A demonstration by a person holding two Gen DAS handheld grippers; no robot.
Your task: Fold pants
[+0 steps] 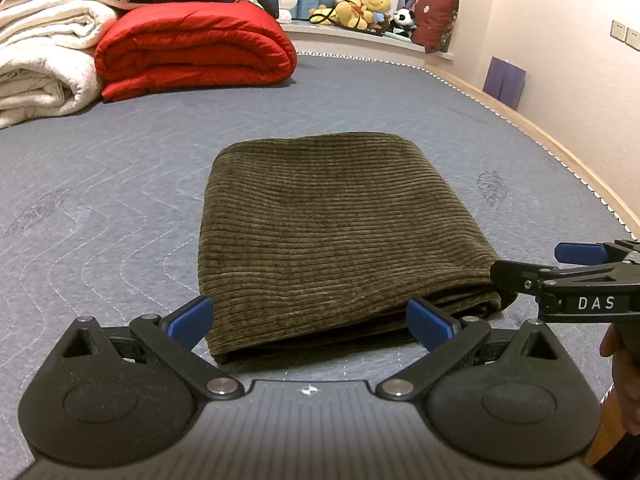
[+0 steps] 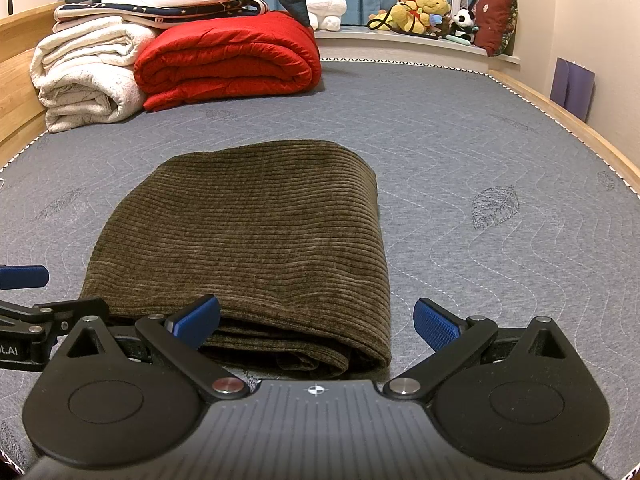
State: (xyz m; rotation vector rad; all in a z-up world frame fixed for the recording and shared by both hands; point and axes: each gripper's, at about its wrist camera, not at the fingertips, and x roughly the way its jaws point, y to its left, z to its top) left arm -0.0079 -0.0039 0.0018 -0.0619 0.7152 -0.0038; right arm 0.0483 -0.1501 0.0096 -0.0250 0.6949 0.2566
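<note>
The olive-brown corduroy pants lie folded into a thick rectangle on the grey quilted mattress. In the left wrist view my left gripper is open, its blue pads just short of the bundle's near edge and holding nothing. My right gripper comes in from the right at the bundle's near right corner, held by a hand. In the right wrist view the pants sit ahead and slightly left. My right gripper is open at the layered near edge, and my left gripper shows at the left edge.
A rolled red quilt and white blankets are stacked at the far left of the mattress. Plush toys and a dark red cushion sit on a ledge behind. A wooden bed rail runs along the right.
</note>
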